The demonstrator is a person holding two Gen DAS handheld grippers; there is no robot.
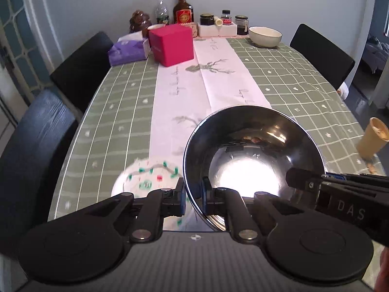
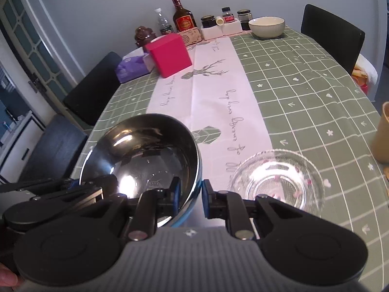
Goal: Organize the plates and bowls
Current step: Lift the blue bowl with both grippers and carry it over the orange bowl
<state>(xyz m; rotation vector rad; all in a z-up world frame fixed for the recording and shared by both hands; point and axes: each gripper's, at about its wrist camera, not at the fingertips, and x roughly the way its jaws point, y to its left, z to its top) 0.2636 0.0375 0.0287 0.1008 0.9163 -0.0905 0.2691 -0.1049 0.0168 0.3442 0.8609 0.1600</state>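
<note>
A shiny steel bowl [image 1: 252, 155] hangs above the near end of the table, held between both grippers. My left gripper [image 1: 193, 194] is shut on its left rim. My right gripper [image 2: 190, 196] is shut on its right rim; the bowl [image 2: 145, 153] fills the left of the right wrist view. A white plate with green and red marks [image 1: 145, 180] lies on the table below the left gripper, blurred. A clear glass plate [image 2: 277, 177] lies on the table to the right of the bowl. A white ceramic bowl [image 1: 265, 36] stands at the far right of the table, also in the right wrist view [image 2: 266, 26].
A pink box [image 1: 171, 43], a purple tissue pack [image 1: 128, 50], bottles [image 1: 183, 8] and jars [image 1: 242, 24] line the far end. A tan cup [image 1: 372, 137] stands at the right edge. Black chairs [image 1: 80, 70] flank the green checked table [image 1: 291, 77].
</note>
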